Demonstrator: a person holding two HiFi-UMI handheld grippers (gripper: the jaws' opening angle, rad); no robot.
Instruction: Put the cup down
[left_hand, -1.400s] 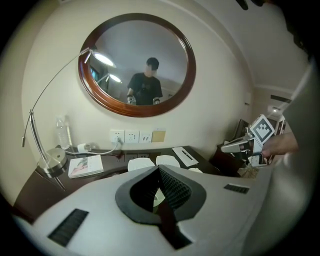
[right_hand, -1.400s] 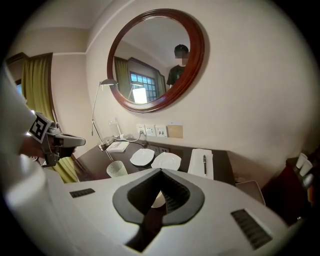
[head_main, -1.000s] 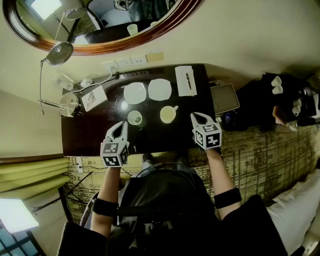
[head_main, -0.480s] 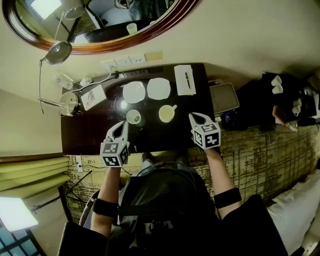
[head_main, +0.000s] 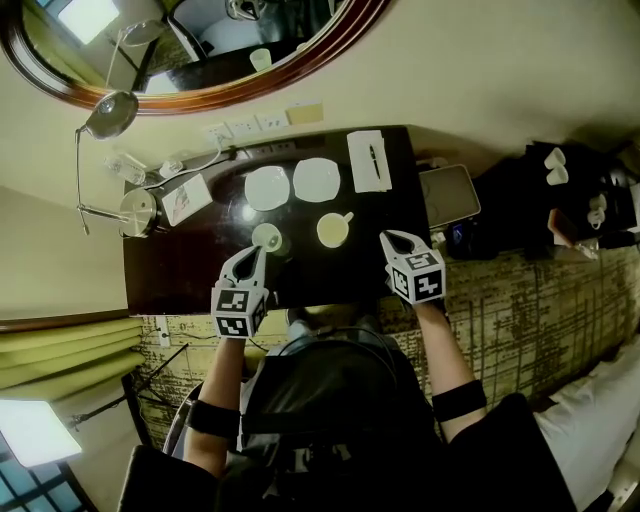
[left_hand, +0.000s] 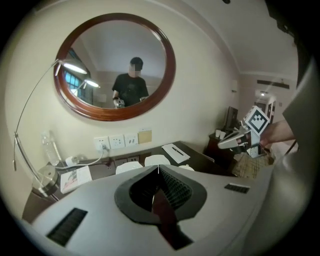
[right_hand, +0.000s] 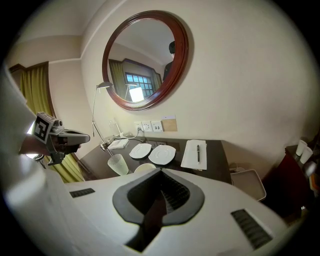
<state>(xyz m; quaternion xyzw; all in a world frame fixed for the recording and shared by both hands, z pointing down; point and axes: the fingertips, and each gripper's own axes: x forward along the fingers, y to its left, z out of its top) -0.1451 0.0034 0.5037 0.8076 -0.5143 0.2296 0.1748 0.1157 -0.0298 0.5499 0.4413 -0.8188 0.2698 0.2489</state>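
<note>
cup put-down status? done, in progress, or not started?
Looks done: the handled cup and the glass both stand upright on the desk, free of either gripper. In hand: nothing; left gripper and right gripper are shut and empty. Left: nothing visible for the put-down.

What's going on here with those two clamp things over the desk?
A person holds a gripper in each hand over the near edge of a dark desk. The left gripper and right gripper are both shut and empty. A frosted glass and a white cup stand on the desk before two saucers; neither gripper touches them.
</note>
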